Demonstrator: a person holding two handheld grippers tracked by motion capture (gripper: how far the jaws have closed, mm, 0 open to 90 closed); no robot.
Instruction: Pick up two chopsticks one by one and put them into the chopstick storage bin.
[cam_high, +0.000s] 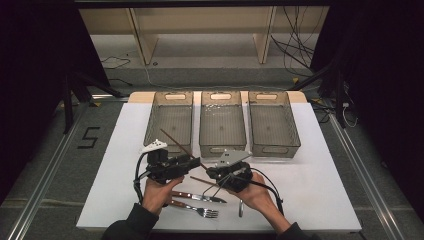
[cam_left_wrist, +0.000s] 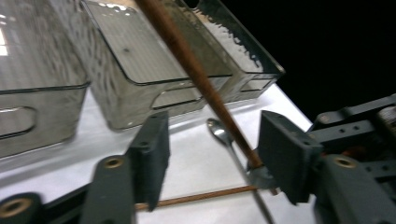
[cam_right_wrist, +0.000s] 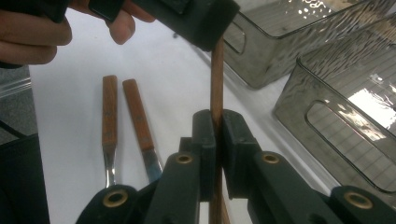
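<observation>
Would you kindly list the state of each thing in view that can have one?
left gripper: open, a chopstick between its jaws, one pad at it
right gripper: shut on the chopstick
chopstick: held up off the table, tilted
second chopstick: lying flat on the table
three bins: upright, empty
knife, fork, spoon: lying flat on the table

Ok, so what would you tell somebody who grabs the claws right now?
Right claw: shut on one brown chopstick, lifted off the table.
Left claw: open, with a jaw on each side of that chopstick, not pinching it.
Lying on the table: second chopstick, knife, fork, spoon.
Three grey bins: all empty, so nothing is sorted.
Left to do, probably: put the held chopstick in a bin, then the rest.
</observation>
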